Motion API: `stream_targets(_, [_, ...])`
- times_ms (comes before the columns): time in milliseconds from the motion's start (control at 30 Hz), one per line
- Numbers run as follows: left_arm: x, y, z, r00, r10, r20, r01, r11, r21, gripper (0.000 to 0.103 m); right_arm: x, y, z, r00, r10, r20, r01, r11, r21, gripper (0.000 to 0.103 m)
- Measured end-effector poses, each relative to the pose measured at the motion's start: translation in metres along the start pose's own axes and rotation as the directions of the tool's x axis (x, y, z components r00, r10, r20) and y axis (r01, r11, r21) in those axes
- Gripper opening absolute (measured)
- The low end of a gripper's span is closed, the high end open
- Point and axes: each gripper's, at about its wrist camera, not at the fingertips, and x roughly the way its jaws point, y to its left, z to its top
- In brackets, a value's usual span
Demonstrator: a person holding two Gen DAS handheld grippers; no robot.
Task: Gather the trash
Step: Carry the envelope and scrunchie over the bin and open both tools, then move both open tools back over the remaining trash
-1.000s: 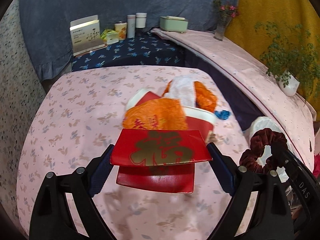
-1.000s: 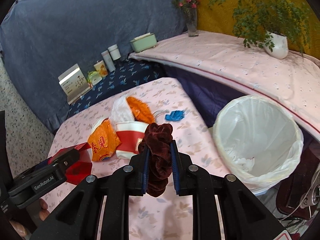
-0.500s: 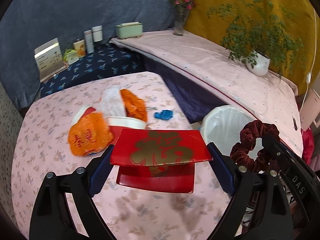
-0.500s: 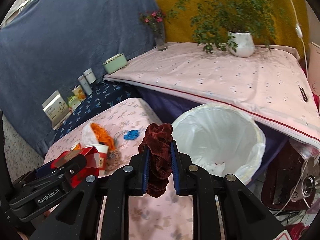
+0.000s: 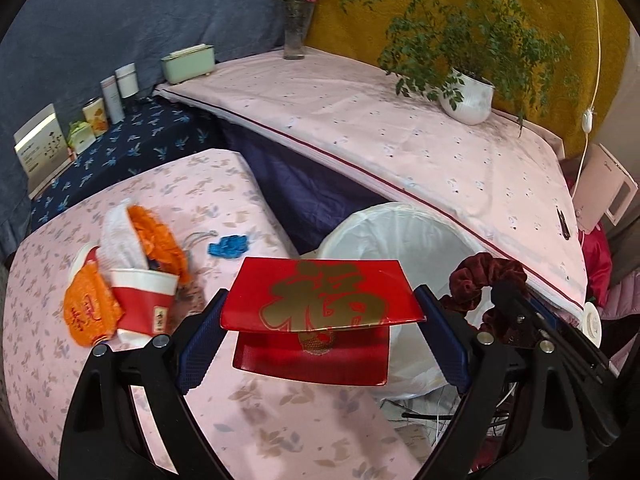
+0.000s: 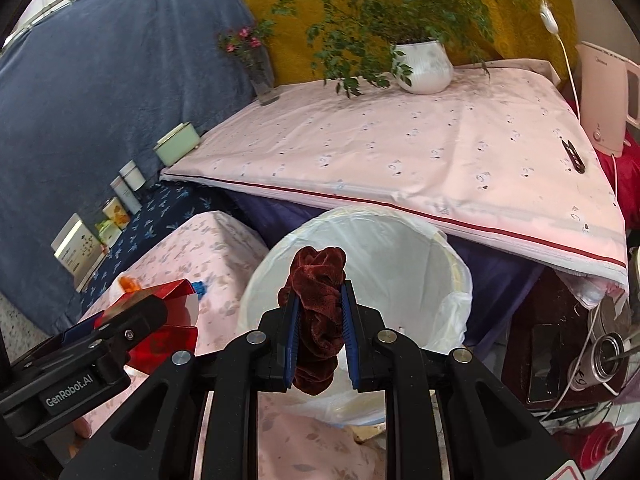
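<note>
My left gripper (image 5: 320,332) is shut on a red envelope (image 5: 320,296) with a gold character, held flat above the pink table's right edge, next to the white-lined trash bin (image 5: 400,232). My right gripper (image 6: 318,320) is shut on a dark red velvet scrunchie (image 6: 318,292), held over the near rim of the bin (image 6: 400,248). The scrunchie also shows in the left wrist view (image 5: 484,280). The left gripper and envelope (image 6: 160,332) show at the lower left of the right wrist view.
On the pink floral table (image 5: 120,360) lie a red-and-white paper cup (image 5: 142,304), orange wrappers (image 5: 88,308), white tissue (image 5: 118,236) and a blue scrap (image 5: 230,246). Beyond the bin is a higher pink-covered bench (image 6: 400,152) with a potted plant (image 6: 422,66), vase and kettle.
Both grippers have swung right from over the table toward the bin, each keeping its hold. The bin now fills the middle of the right wrist view.
</note>
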Motion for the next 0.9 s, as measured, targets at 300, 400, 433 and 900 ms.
stream_targets(300, [0.031,-0.019,0.015,0.997,-0.048,-0.059,0.048,0.999,-0.006,0.088,0.020,-0.013,0.009,0.999,-0.030,-0.018,0.031,0.999,0.030,0.026])
stream_targets(400, [0.037,-0.015,0.018,0.997,-0.043,-0.071,0.041,0.999,-0.031,0.092,0.022,-0.015,0.011,0.999,-0.034,-0.011,0.035,0.999,0.042,0.034])
stream_targets(433, [0.037,-0.013,0.019,0.997,-0.040,-0.072,0.038,0.999,-0.035,0.092,0.021,-0.016,0.011,0.999,-0.037,-0.007,0.037,0.998,0.045,0.039])
stream_targets(900, [0.030,0.011,0.011,0.998,-0.010,-0.066,0.005,0.997,-0.080,0.092,0.016,0.002,0.002,0.999,-0.039,-0.010,0.039,0.999,0.014,0.051])
